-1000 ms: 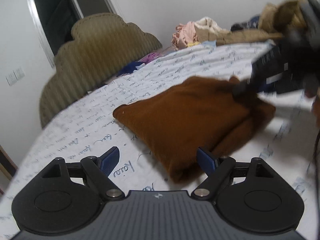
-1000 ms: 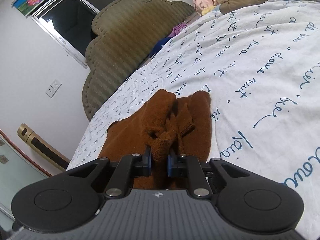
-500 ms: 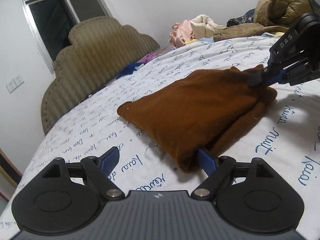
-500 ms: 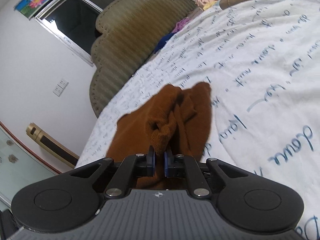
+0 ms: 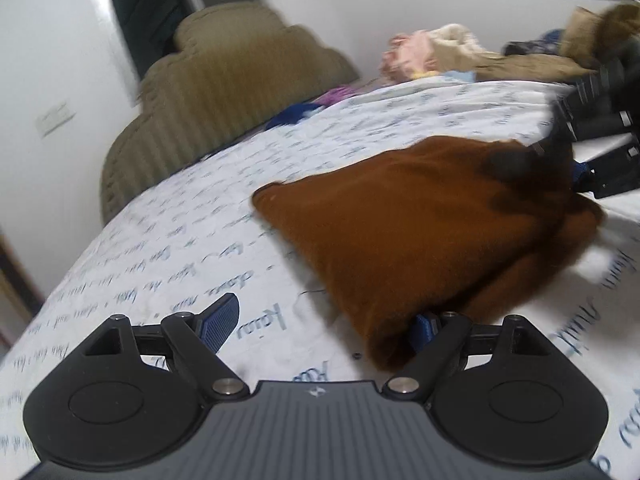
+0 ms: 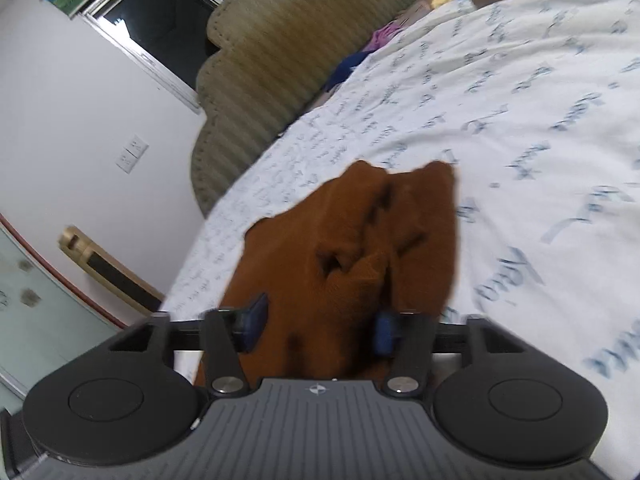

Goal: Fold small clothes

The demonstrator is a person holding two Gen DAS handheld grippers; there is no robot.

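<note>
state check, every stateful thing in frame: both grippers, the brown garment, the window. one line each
left gripper: open, one finger tucked under the garment's near corner
right gripper: open, fingers spread either side of a bunched fold
brown garment: folded, lying on the bed sheet, far end rumpled
window: dark glass; open or shut cannot be told

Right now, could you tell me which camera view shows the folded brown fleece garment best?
The left wrist view: the folded brown fleece garment lies there nearly whole on the bed. The right wrist view shows only its bunched end between the open right tool's fingers.
</note>
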